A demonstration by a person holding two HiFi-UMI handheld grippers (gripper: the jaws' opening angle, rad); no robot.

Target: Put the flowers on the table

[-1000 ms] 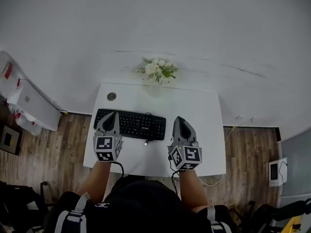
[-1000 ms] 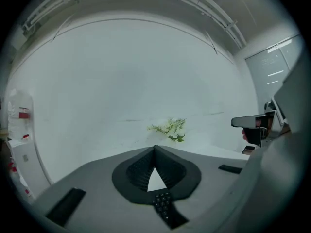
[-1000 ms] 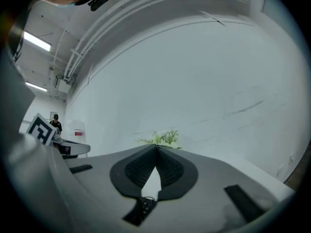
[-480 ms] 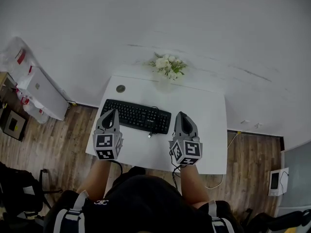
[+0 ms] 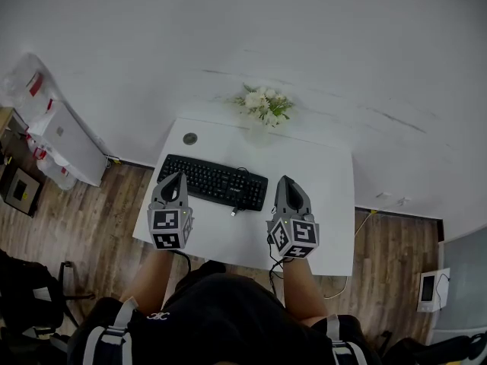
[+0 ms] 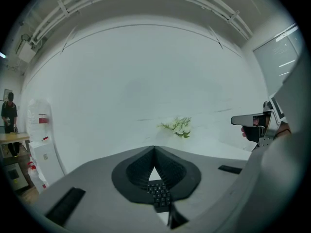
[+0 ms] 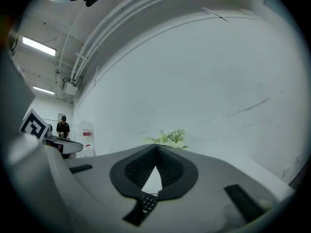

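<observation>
A bunch of white flowers with green leaves (image 5: 264, 105) stands in a pale vase at the far edge of the white table (image 5: 327, 196), against the wall. The flowers (image 6: 179, 126) show beyond the jaw tips in the left gripper view, and the flowers (image 7: 167, 138) also sit just past the tips in the right gripper view. My left gripper (image 5: 173, 181) hovers over the table's near left, shut with nothing in it. My right gripper (image 5: 287, 185) hovers over the near middle, its jaws meeting at the tips, also holding nothing. Both point toward the flowers from well short of them.
A black keyboard (image 5: 212, 181) lies across the table between the grippers and the flowers, its cable trailing right. A small round disc (image 5: 190, 138) sits at the far left corner. White bags and boxes (image 5: 53, 139) stand on the wooden floor to the left.
The head view has shifted, so the table and flowers sit slightly further right and lower in frame. Both grippers kept their places over the near table edge, still shut.
</observation>
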